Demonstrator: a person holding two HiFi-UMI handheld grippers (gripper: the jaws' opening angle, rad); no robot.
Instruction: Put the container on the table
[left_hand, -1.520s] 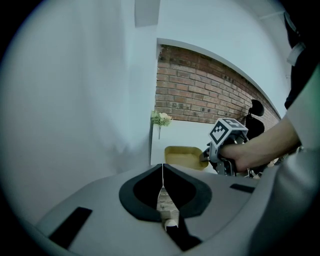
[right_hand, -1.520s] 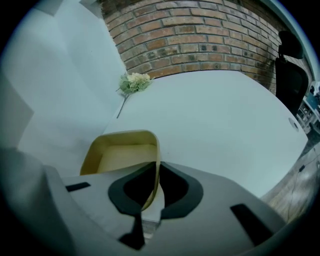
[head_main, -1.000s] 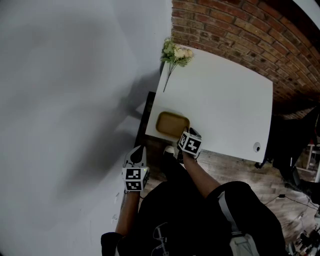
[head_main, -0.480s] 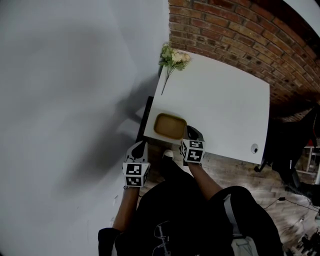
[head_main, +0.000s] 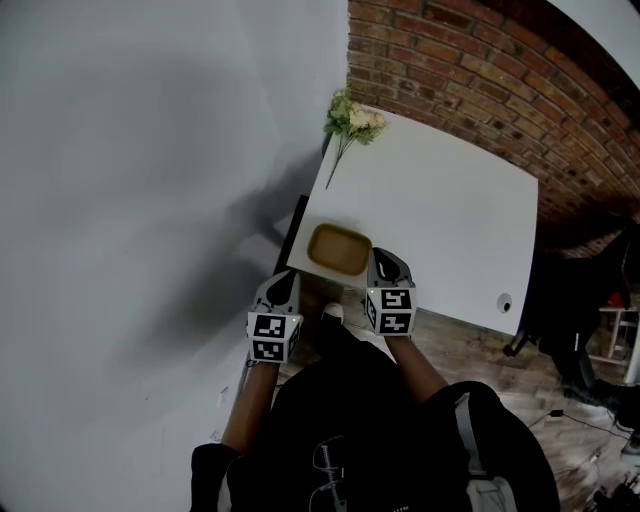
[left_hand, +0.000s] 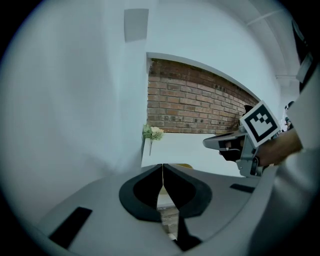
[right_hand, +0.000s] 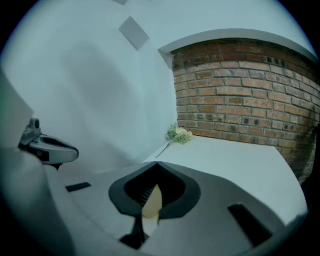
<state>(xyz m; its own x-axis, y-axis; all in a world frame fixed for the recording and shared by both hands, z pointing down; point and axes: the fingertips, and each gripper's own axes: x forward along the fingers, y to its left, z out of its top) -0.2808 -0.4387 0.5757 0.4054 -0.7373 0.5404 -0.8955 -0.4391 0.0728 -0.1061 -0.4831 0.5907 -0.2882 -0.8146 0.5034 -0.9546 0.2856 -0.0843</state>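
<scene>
White rectangular surface (head_main: 450, 210) set against a red brick wall (head_main: 470, 70). Count: one shallow tan rectangular container (head_main: 339, 249), one bunch of pale flowers (head_main: 352, 118), two grippers. The container lies flat on the surface by its near left corner. Right gripper (head_main: 383, 262) just beside it, fingers clenched on nothing; a second ago it overlapped the container's corner. Left gripper (head_main: 283, 285) off the surface edge, fingers clenched, empty. Container position unchanged

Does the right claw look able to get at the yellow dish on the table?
Probably yes: the right claw hangs just beside the container near the table edge, nothing between them, but its shut jaws must open first.
</scene>
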